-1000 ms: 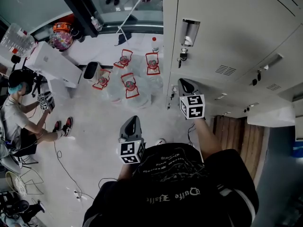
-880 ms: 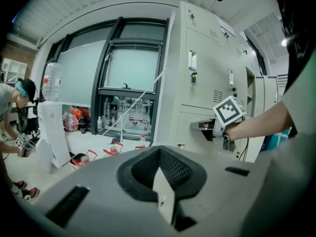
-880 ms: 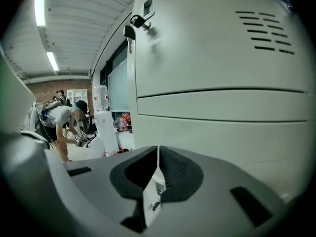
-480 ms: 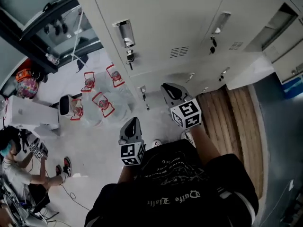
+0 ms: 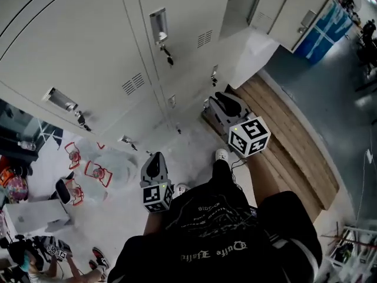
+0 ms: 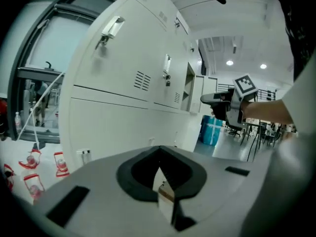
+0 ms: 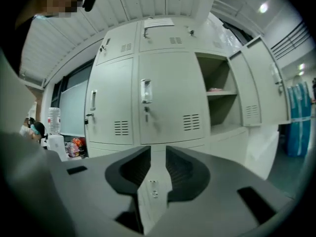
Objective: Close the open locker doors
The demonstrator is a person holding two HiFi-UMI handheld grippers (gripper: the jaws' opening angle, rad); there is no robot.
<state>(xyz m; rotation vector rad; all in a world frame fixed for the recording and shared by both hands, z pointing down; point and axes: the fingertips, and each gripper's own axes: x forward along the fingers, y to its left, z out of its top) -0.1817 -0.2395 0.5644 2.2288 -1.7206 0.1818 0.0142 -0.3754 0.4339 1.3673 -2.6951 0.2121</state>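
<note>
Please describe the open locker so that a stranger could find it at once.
Find the wall of pale grey lockers. The open locker is just right of two closed, vented doors; only its door stands swung out, showing a shelf inside.

Bright, even light is cast by ceiling lamps (image 6: 229, 62), which are blown out to glaring spots. Only soft shadows are thrown on the pale lockers (image 5: 88, 46). Straight edges are bowed by wide-angle distortion, and both gripper views are darkened at their corners. The nearest foreground is left unfocused.
</note>
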